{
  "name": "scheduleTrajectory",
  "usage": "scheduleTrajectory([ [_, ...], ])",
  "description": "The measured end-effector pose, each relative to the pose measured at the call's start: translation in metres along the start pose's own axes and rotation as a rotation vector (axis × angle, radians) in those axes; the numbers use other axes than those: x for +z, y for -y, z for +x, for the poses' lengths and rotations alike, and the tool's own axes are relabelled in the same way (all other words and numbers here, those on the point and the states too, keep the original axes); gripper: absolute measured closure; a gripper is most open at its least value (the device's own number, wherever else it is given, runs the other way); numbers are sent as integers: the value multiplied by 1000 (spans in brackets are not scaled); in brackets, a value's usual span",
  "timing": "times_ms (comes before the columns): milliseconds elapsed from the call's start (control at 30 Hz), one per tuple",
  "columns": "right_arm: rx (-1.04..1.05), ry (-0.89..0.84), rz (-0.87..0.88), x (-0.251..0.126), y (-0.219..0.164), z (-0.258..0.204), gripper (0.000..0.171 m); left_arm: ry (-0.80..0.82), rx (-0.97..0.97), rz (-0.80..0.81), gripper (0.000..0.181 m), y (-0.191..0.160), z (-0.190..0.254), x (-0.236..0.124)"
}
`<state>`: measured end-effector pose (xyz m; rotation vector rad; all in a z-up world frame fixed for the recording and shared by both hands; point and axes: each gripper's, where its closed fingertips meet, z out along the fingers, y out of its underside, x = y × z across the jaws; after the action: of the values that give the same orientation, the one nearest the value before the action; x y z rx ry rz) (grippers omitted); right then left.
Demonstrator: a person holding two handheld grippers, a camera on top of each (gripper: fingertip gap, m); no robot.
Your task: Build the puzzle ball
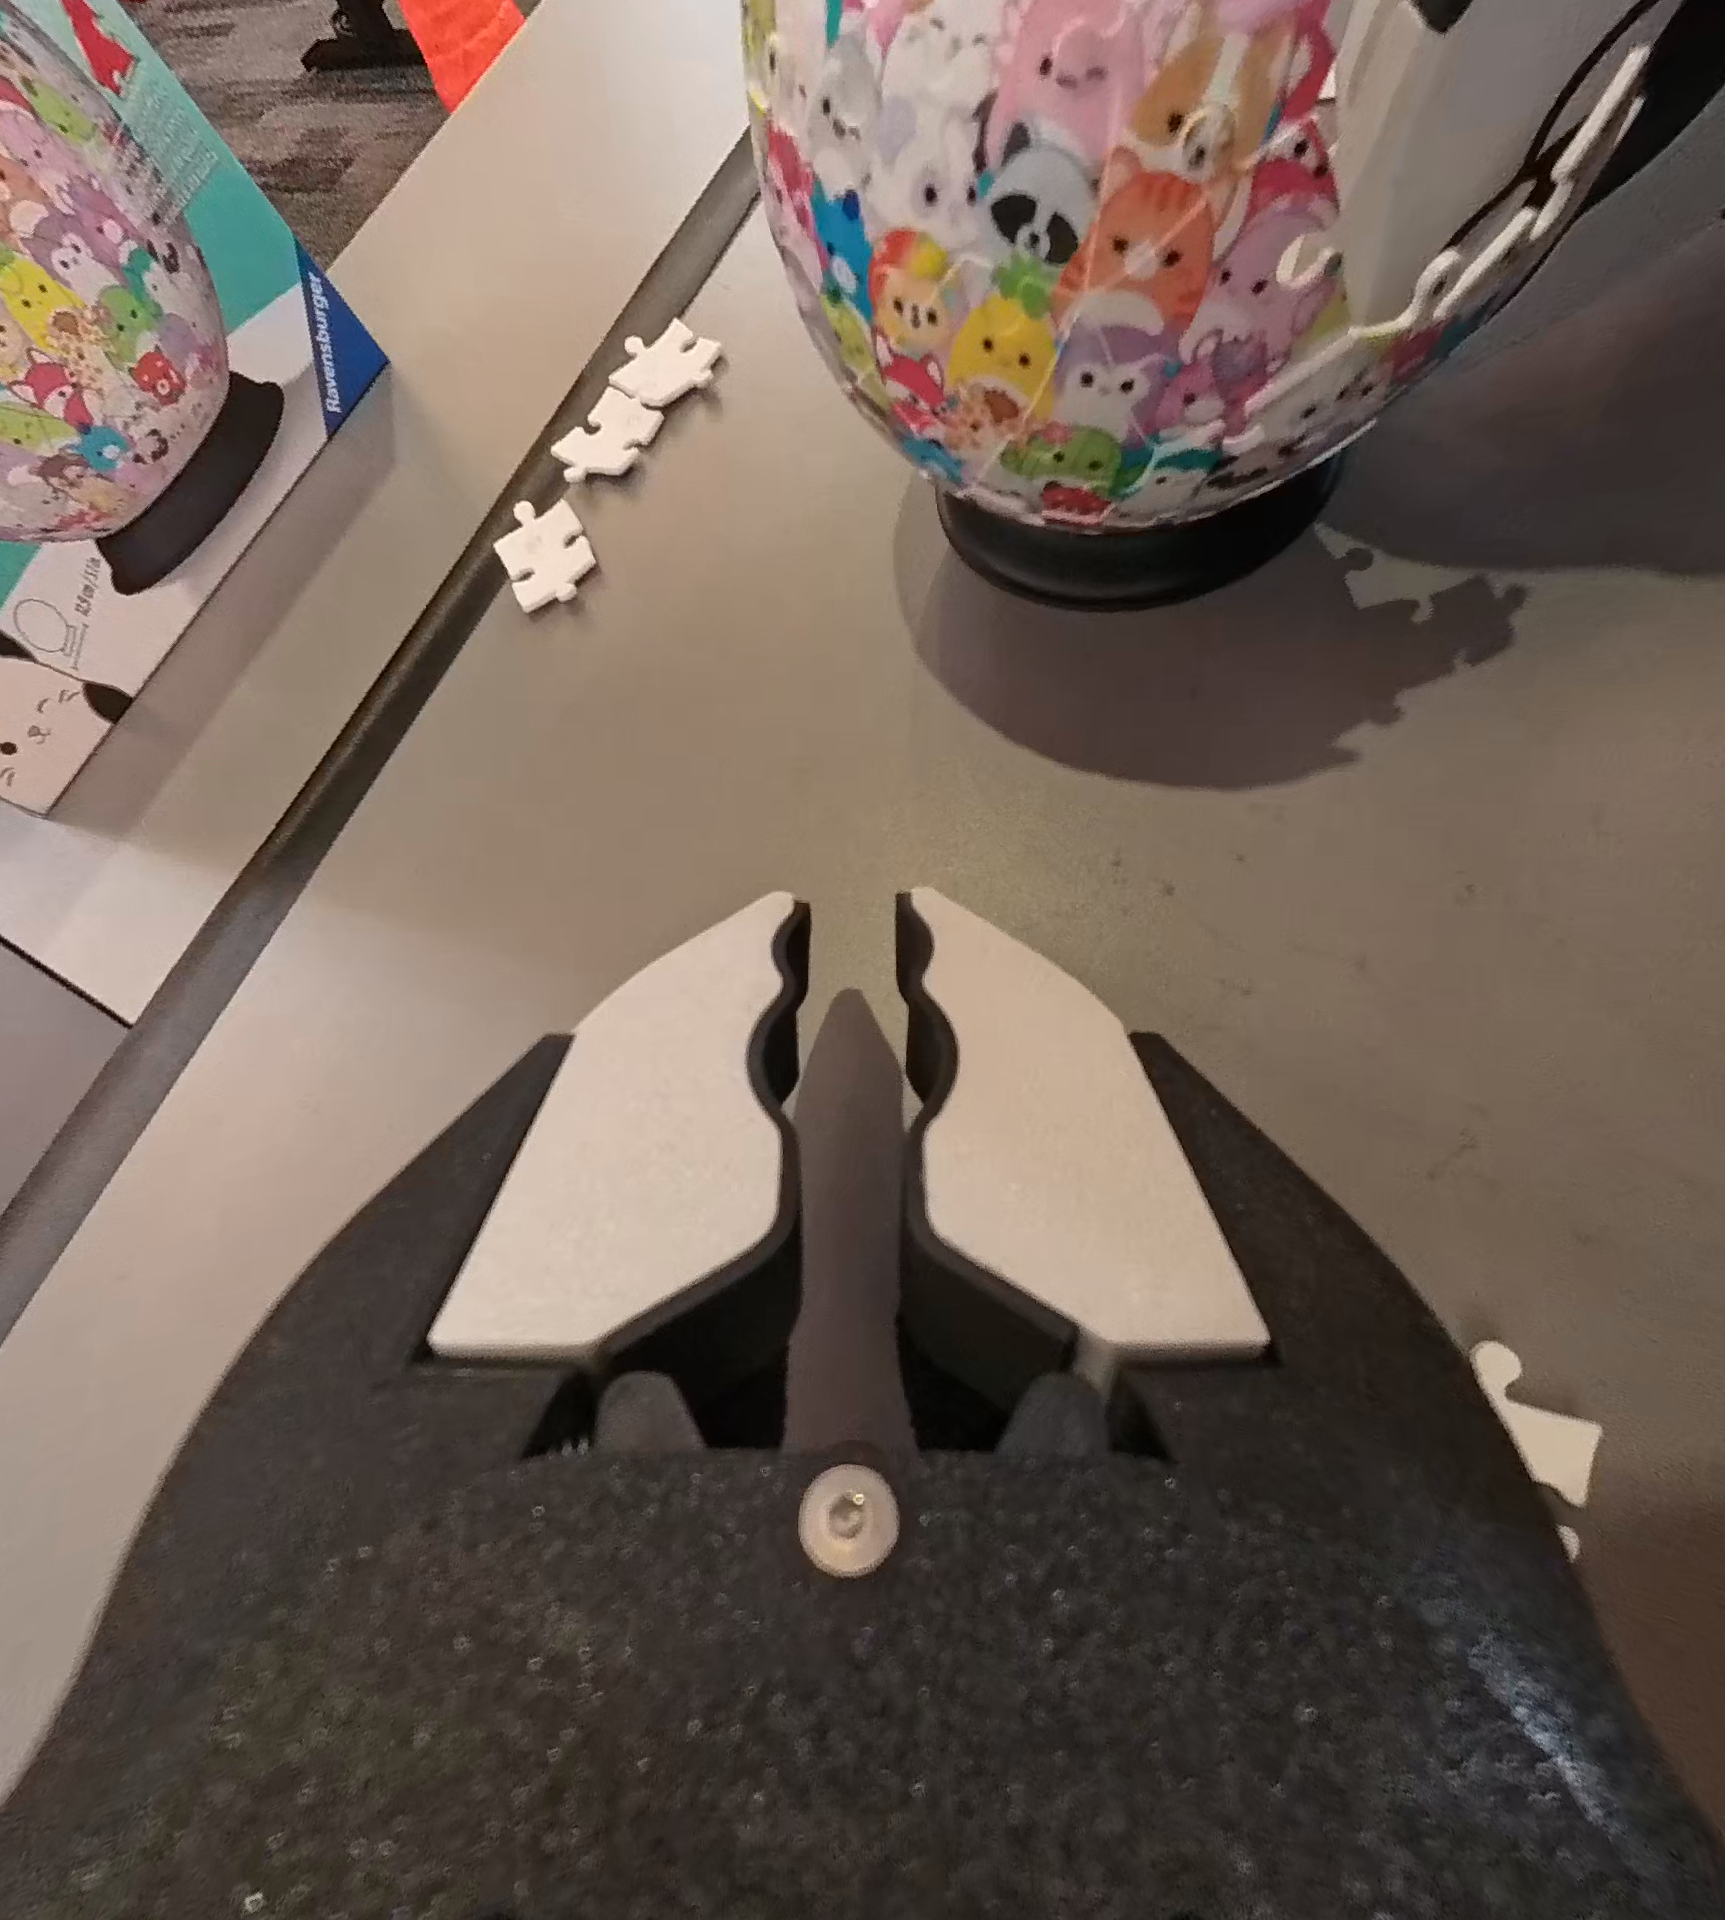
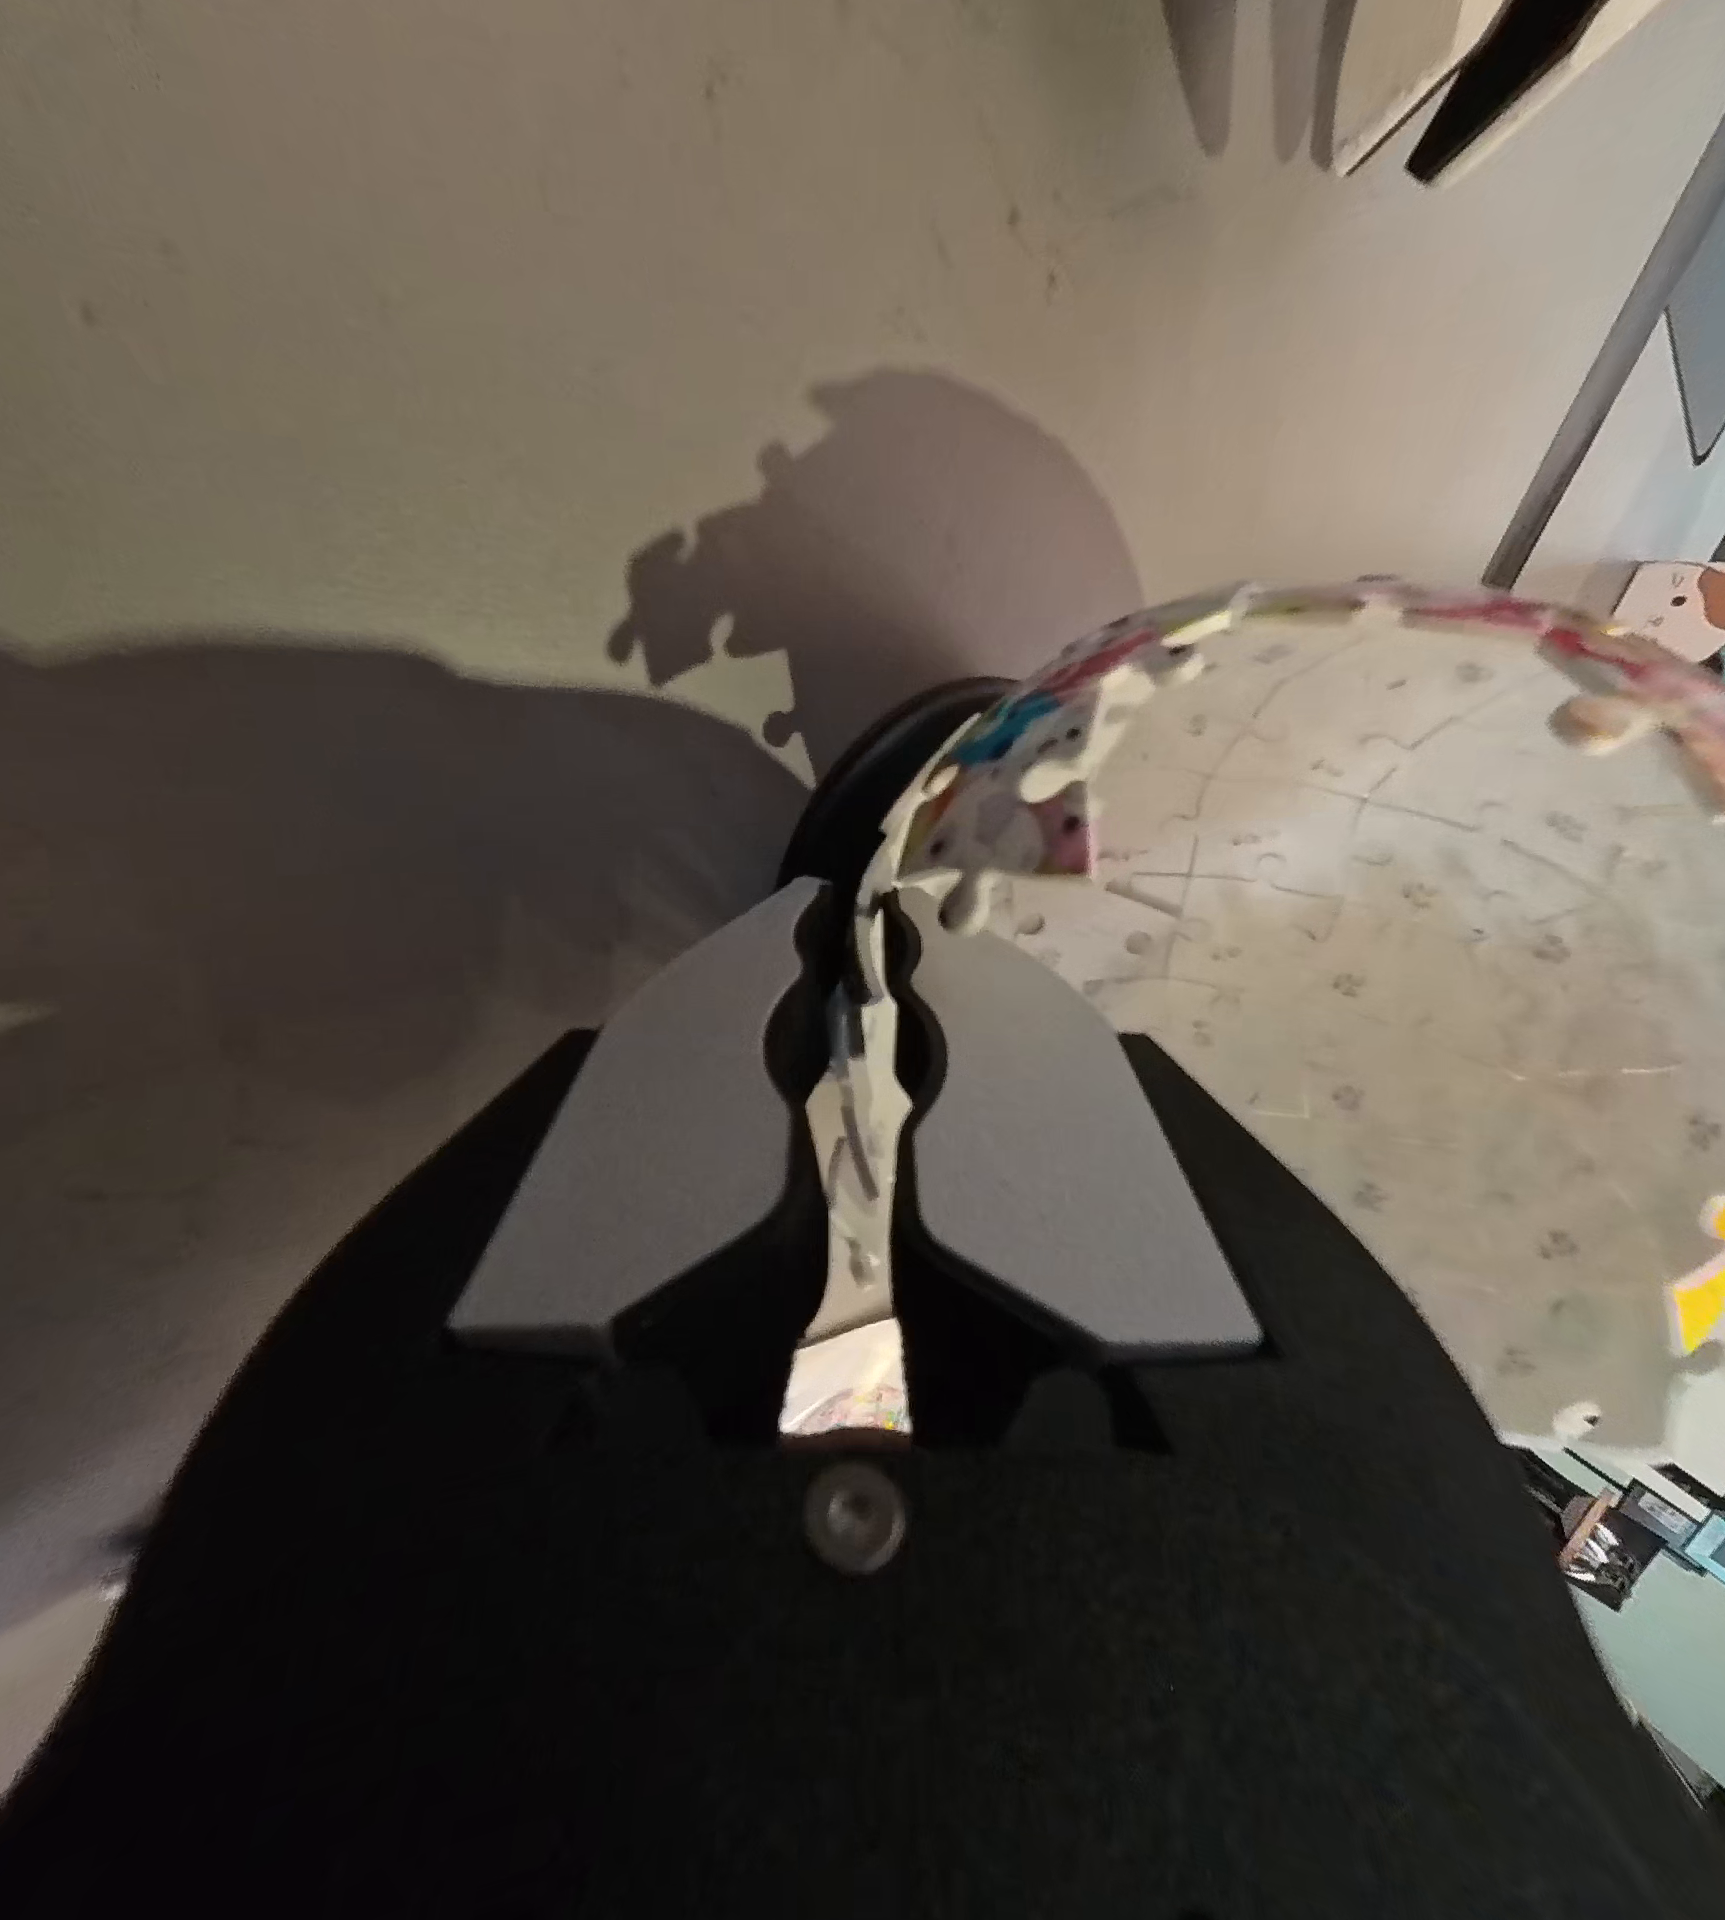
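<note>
Fingers of the right gripper point(image 2: 853, 914) are pinched on the jagged rim of the ball point(image 2: 1409, 935), one inside the shell and one outside, down near its stand point(image 2: 868, 790). Left gripper point(image 1: 850, 914) hangs empty over the table point(image 1: 1253, 935), its fingers a narrow gap apart, in front of the ball.

As I judge it, the right gripper is steadying the unfinished shell while the left is free to fetch a piece. Next it would need to reach one of the three white pieces point(image 1: 609, 431) left of the ball, lying face down, lift it, and turn it to match a gap in the rim; flat pieces on a hard top look hard to pinch.

One more piece point(image 1: 1538, 1423) lies nearer than the ball, beside the left gripper's body. Left of the ball, across a seam, stands the box point(image 1: 110, 364) on a paler top. Beyond it is dark patterned floor.
</note>
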<state>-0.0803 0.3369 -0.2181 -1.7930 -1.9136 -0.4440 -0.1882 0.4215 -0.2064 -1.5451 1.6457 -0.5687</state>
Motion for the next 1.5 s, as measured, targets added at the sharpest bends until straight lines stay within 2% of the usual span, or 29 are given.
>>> scheduleTrajectory([
  [133,69,49,13,-2,3,-10,145,0,0,1,166,0,0,0],
  [467,99,23,-10,-8,5,-11,144,2,7,-5,166,-1,0,0],
  [600,119,42,-18,-4,6,-12,142,1,6,-5,166,-1,1,0],
  [633,120,38,-24,-6,5,-11,136,1,7,-5,166,-1,1,0],
  [667,127,27,-24,-8,5,-9,131,0,8,-6,166,-1,1,1],
  [933,191,19,10,-50,-8,-4,131,-1,1,-11,166,-1,1,1],
  [1167,116,91,-108,-34,-29,-9,129,9,25,-26,166,-3,2,3],
  [1333,-2,106,-204,-24,-28,-13,130,5,19,-21,166,-2,2,2],
  [1500,-28,129,-262,-14,-34,-18,130,4,25,-20,166,-2,3,2],
])
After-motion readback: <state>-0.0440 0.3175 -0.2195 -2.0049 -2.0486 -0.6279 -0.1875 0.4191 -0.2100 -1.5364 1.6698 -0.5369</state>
